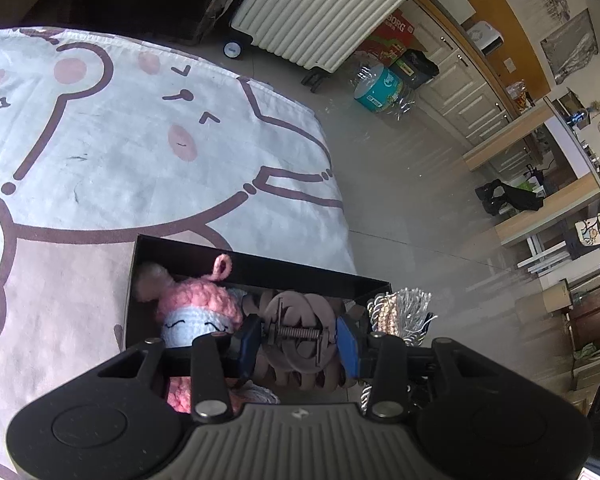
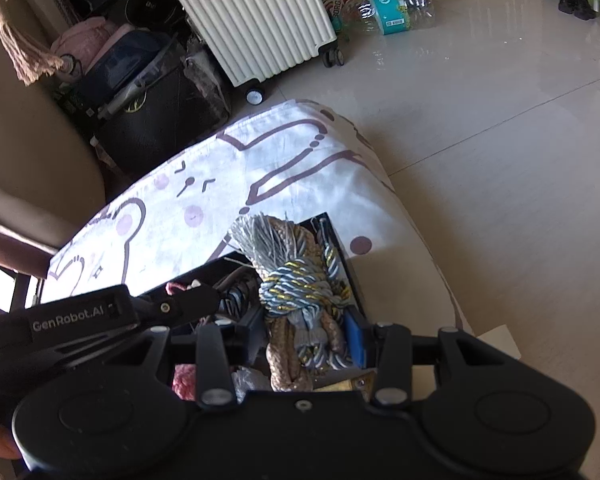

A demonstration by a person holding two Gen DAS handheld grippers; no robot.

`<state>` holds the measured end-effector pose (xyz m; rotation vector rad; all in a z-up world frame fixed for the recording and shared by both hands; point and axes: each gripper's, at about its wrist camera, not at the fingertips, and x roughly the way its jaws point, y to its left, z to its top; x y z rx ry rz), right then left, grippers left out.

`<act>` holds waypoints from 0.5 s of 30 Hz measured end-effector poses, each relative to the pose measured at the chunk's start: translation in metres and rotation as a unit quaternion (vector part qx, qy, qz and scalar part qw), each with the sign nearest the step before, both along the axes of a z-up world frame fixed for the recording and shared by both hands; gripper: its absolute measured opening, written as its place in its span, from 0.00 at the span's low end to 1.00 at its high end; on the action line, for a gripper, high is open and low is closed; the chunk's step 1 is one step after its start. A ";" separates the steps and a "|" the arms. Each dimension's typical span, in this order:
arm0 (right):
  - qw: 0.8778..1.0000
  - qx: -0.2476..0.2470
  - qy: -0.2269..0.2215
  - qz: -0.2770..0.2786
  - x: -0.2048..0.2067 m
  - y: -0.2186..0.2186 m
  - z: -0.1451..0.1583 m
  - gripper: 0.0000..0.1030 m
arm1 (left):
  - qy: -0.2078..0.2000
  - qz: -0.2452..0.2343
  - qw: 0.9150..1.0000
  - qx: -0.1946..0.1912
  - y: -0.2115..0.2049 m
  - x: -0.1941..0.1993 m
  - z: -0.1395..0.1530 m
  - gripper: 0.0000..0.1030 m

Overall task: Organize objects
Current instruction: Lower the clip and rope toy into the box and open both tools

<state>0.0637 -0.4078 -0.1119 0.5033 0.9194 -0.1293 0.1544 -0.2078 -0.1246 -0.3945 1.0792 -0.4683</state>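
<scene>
In the left wrist view my left gripper (image 1: 300, 338) is shut on a brown hair claw clip (image 1: 296, 320), its blue pads (image 1: 346, 340) pressing on both sides of the spring hinge. The clip hangs just over an open black box (image 1: 260, 269) that holds a pink and white crochet doll (image 1: 198, 314). In the right wrist view my right gripper (image 2: 304, 328) is shut on a knotted grey, gold and beige tassel rope (image 2: 296, 284) at the right end of the same box (image 2: 337, 236). The left gripper (image 2: 204, 296) reaches in beside it from the left.
The box sits near the edge of a white cloth with a cartoon bear print (image 1: 140, 140) (image 2: 204, 192). Beyond the cloth is tiled floor (image 2: 480, 140), a ribbed cream suitcase (image 2: 252, 20), a pack of water bottles (image 2: 396, 8) and dark bags (image 2: 152, 120).
</scene>
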 end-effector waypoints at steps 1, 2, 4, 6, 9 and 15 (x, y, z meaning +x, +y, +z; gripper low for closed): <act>1.000 -0.004 0.004 0.003 0.002 0.001 -0.002 0.42 | -0.006 -0.003 1.000 0.013 -0.002 -0.001 0.001 0.41; 1.000 -0.009 0.007 0.005 0.003 0.002 -0.003 0.42 | -0.013 -0.007 1.000 0.027 -0.005 -0.002 0.003 0.41; 1.000 -0.015 0.015 0.006 0.006 0.004 -0.007 0.42 | -0.021 -0.012 0.998 0.049 -0.010 -0.005 0.005 0.41; 0.999 -0.021 0.023 0.008 0.010 0.007 -0.011 0.42 | -0.030 -0.013 0.997 0.063 -0.012 -0.006 0.006 0.41; 0.998 -0.044 0.027 0.019 0.014 0.014 -0.012 0.42 | -0.034 -0.015 0.997 0.069 -0.010 -0.005 0.005 0.41; 0.996 -0.072 0.037 0.033 0.016 0.021 -0.008 0.54 | -0.046 -0.009 0.996 0.083 -0.009 -0.006 0.006 0.41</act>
